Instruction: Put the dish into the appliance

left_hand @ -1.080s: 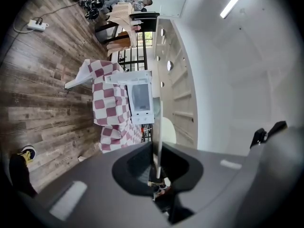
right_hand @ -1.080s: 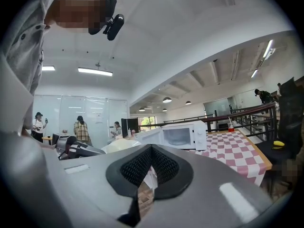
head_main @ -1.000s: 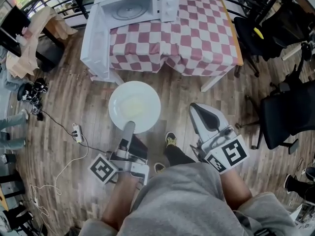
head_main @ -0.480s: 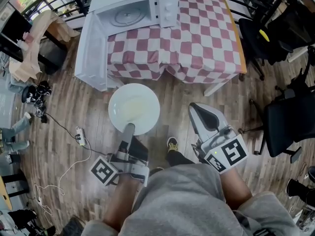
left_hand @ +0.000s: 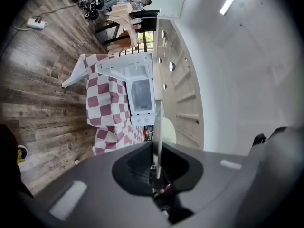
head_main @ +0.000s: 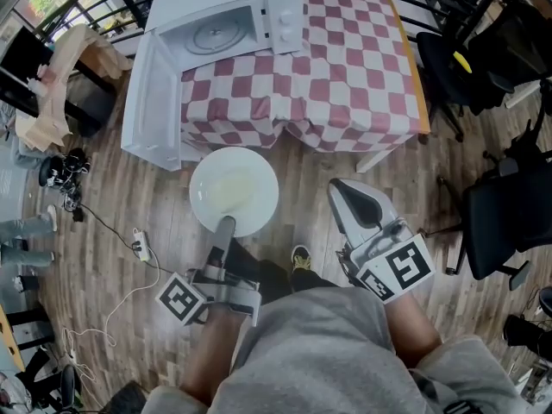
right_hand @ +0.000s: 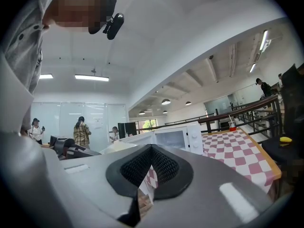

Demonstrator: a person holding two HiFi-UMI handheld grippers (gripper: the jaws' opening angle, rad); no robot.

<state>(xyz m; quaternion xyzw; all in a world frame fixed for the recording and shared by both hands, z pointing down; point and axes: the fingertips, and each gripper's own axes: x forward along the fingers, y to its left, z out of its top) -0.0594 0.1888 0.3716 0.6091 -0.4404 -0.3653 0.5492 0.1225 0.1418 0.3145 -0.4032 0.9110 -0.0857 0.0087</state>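
Note:
A white round dish [head_main: 235,188] hangs level above the wooden floor, and my left gripper [head_main: 225,223] is shut on its near rim. In the left gripper view the dish [left_hand: 158,136] shows edge-on between the pressed jaws. The white microwave [head_main: 226,20] stands on the table's far left corner, with its door [head_main: 153,106] swung wide open towards me and its turntable showing. It also appears ahead as the microwave [left_hand: 141,95] and the microwave [right_hand: 172,138]. My right gripper [head_main: 357,203] hovers right of the dish, shut and empty; it is the same right gripper [right_hand: 151,149] whose jaws meet.
The table [head_main: 345,67] wears a red-and-white checked cloth. Black chairs [head_main: 507,203] stand at the right. A power strip [head_main: 138,238] with its cable lies on the floor at the left, near bags and brown paper [head_main: 65,54]. Several people [right_hand: 81,131] stand far off.
The table and microwave have slid lower and nearer in the head view. Both grippers keep their places and grips.

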